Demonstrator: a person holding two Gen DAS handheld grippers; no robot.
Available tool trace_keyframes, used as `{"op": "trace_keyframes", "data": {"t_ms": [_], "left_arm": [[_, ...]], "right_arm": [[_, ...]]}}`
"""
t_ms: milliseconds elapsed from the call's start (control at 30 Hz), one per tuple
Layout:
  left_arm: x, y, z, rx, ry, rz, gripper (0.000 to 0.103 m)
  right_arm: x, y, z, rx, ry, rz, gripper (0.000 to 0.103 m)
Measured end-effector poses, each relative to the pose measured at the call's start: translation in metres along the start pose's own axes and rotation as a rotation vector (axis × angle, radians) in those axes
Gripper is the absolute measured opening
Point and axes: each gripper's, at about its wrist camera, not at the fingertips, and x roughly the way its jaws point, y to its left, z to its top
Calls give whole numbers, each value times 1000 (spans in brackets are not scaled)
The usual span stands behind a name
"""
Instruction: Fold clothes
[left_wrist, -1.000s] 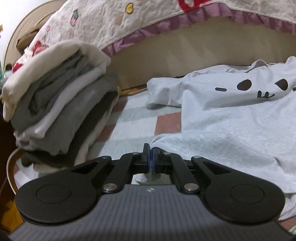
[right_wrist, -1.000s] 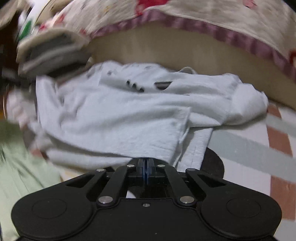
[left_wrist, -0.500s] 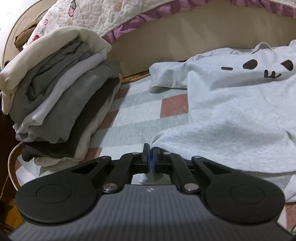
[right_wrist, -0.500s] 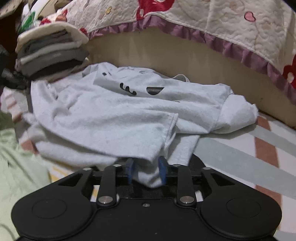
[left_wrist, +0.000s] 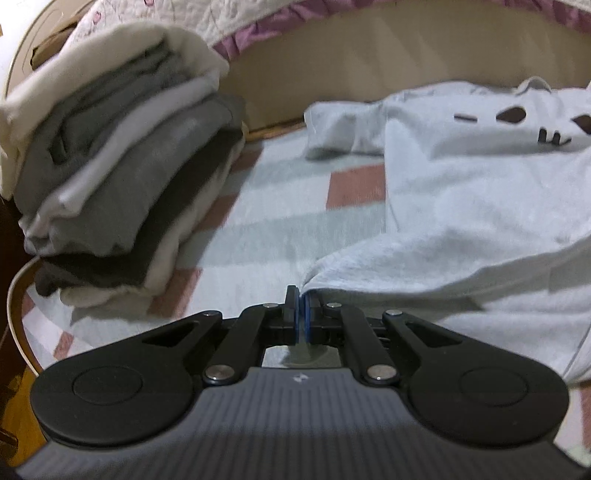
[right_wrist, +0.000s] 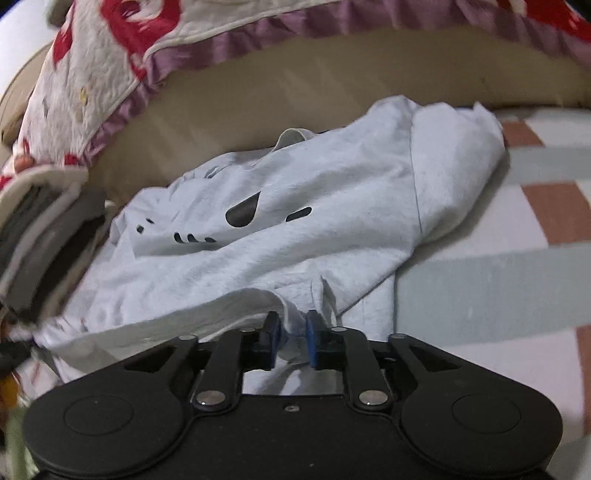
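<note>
A light grey T-shirt (left_wrist: 461, 206) with a black cat-face print lies crumpled on the checked bed sheet (left_wrist: 266, 221). My left gripper (left_wrist: 300, 295) is shut on a corner of its hem, low over the sheet. In the right wrist view the same T-shirt (right_wrist: 314, 206) spreads ahead, its hem running as a raised ridge to my right gripper (right_wrist: 292, 321). That gripper's jaws are closing on a bunch of hem cloth, which fills the narrow gap and touches both blue pads (right_wrist: 313, 339).
A stack of folded grey, white and cream clothes (left_wrist: 122, 177) stands on the left, also in the right wrist view (right_wrist: 44, 236). A quilt with red shapes and a purple frill (right_wrist: 110, 55) hangs over a beige wall (left_wrist: 369, 66) behind. Green cloth (right_wrist: 14, 435) lies bottom left.
My right gripper opened, slid right along the hem with a roll, and has narrowed again around the cloth. My left gripper stayed shut on the corner and sank a little.
</note>
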Motion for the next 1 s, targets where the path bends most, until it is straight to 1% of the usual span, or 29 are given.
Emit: {"op": "trace_keyframes", "data": {"t_ms": [33, 67, 167, 233, 300, 367, 400, 500, 567, 633, 667, 733, 833, 900, 933, 967, 1000], "left_arm": [[2, 1, -2, -8, 8, -4, 3], [2, 1, -4, -17, 14, -7, 3], [3, 4, -5, -43, 16, -13, 4], [2, 4, -3, -43, 15, -13, 3], [1, 3, -2, -38, 9, -11, 3], [1, 3, -1, -35, 5, -10, 3], [1, 3, -1, -37, 4, -9, 3], [1, 7, 0, -59, 1, -16, 4], [0, 11, 0, -74, 2, -20, 4], [2, 13, 0, -83, 12, -21, 6], [3, 13, 0, -83, 16, -19, 6], [4, 10, -1, -76, 19, -13, 6], [4, 7, -2, -64, 18, -3, 6], [4, 8, -2, -70, 14, -4, 6], [3, 9, -2, -75, 13, -5, 6], [3, 10, -1, -82, 12, -8, 6], [3, 11, -1, -92, 13, -11, 6]], "right_arm": [[-1, -2, 0, 18, 2, 7, 37], [-2, -2, -1, 34, 3, 20, 46], [-6, -3, -3, 81, 4, 64, 48], [-6, -7, -2, 137, 8, 94, 54], [-8, -10, -1, 209, 15, 105, 60], [-8, -6, -1, 229, 32, 74, 60], [-8, -1, -1, 198, 40, 40, 60], [-10, 11, -3, 107, 19, -26, 59], [-12, 3, -3, 182, 30, 48, 59], [-15, -6, -5, 254, 15, 60, 59], [-19, -5, -6, 256, -13, 15, 59], [-19, 1, -4, 197, -22, -42, 59], [-18, 14, -3, 84, -23, -108, 54], [-16, 21, -3, 21, -8, -143, 47], [-15, 19, -3, 27, 6, -140, 44], [-14, 17, -3, 36, 21, -138, 37], [-12, 14, -4, 59, 36, -136, 34]]}}
